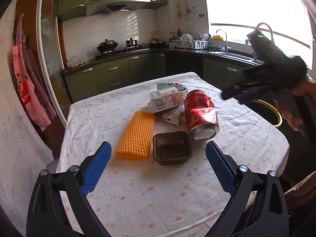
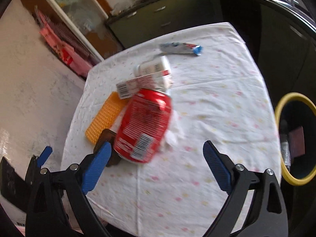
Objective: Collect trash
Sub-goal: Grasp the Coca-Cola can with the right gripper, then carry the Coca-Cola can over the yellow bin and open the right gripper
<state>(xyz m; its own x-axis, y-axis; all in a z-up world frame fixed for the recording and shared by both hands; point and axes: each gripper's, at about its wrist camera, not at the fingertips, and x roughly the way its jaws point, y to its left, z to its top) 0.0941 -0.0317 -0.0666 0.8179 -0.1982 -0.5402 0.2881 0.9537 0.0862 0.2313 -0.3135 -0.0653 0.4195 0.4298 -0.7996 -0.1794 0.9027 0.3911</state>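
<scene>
A kitchen worktop (image 1: 138, 197) draped in a thin white cloth with pastel dots is carrying a small heap of trash. Seen from the left wrist, the left claw (image 1: 158, 150) is hovering over the near edge of the cloth with its jaws standing wide apart and nothing between them; its blue fingertips (image 1: 98, 164) are covered in a fine ribbed rubber.

At the centre of that view a dented red soda can (image 1: 200, 114) is lying on its side, its shiny metal base facing the camera. Touching it at about seven o'clock, a square brown plastic tray (image 1: 172, 150) with thin ridged walls is sitting upright. Just beside the tray, at nine o'clock, a rectangular orange mat (image 1: 136, 136) with a bumpy, studded surface is lying flat. Behind the can, at eleven o'clock, a crumpled white carton (image 1: 167, 100) with red print and a barcode is resting on a flattened wrapper (image 1: 171, 85).

At three o'clock in the same view the right claw (image 1: 243, 96), black and blurred, is hanging past the worktop's far right edge. From its own camera its jaws are gaping wide and holding nothing, with the can lying ahead of them. At three o'clock there, a dark bin with a round yellow rim (image 2: 292, 96) is standing below the worktop edge.
</scene>
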